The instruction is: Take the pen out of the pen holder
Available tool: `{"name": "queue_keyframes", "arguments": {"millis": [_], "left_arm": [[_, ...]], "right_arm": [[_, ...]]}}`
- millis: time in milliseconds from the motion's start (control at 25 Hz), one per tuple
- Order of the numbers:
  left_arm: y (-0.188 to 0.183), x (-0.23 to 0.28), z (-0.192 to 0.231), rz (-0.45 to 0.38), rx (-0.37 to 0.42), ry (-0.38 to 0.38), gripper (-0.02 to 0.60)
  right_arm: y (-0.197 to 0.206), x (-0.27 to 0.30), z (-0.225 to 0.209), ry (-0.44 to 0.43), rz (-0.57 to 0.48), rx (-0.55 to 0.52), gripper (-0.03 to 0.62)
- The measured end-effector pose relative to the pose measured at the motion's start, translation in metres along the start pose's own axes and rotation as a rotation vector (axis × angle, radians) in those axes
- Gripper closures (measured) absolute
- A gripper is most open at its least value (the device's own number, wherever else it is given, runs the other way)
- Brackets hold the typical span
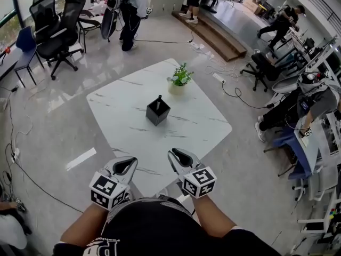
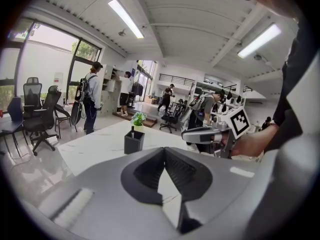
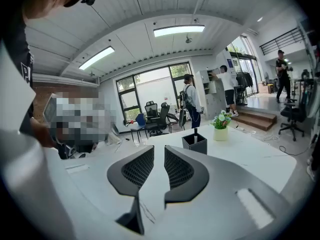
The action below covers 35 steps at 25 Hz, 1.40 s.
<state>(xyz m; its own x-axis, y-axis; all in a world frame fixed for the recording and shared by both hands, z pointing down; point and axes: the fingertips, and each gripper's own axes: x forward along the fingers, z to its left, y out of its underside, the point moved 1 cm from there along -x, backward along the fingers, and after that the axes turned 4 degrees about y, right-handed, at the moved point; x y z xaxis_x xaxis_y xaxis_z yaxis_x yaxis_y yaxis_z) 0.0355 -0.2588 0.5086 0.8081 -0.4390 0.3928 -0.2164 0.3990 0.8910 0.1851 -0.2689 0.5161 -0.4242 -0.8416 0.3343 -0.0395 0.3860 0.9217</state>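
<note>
Pale polished floor spreads around a white, marble-veined table (image 1: 120,113) that stands in a busy open workspace. Black office chairs (image 1: 58,23) are grouped at the far left, a low wooden step (image 1: 216,36) runs along the back, and several people stand or bend over desks round the edges.

Near the middle of the table stands the pen holder (image 1: 157,113), a square black cup with the pen (image 1: 159,98) upright inside it, its top showing just above the rim. A small potted plant (image 1: 180,79) sits just beyond the holder, towards the far corner and apart from it.

Both grippers are held low at the near edge of the table, close to the person's body and well apart from the holder.

The left gripper (image 2: 163,151) has its jaws drawn together. The tips meet at a point, only a thin wedge of tabletop shows below them, and nothing is between the pads.

The right gripper (image 3: 159,149) stands narrowly parted — a slim, even slit runs between its ribbed pads, and it holds nothing. Each gripper's own view looks across the bare tabletop towards the holder, with the plant behind it. The left gripper view also catches the right gripper off to its side, marker cube facing out.
</note>
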Motion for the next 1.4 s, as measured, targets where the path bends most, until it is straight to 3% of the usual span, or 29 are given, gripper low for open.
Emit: {"name": "queue_keyframes", "arguments": {"millis": [400,1400], "left_arm": [[0.015,-0.011,0.014,0.007,-0.043,-0.053,0.525],[0.031,-0.036,0.039,0.013,-0.099,-0.178,0.525]], "right_arm": [[-0.014,0.064,-0.045,0.044,0.044,-0.084,0.534],[-0.016,0.22,-0.13,0.108,0.215,-0.124,0.534]]}}
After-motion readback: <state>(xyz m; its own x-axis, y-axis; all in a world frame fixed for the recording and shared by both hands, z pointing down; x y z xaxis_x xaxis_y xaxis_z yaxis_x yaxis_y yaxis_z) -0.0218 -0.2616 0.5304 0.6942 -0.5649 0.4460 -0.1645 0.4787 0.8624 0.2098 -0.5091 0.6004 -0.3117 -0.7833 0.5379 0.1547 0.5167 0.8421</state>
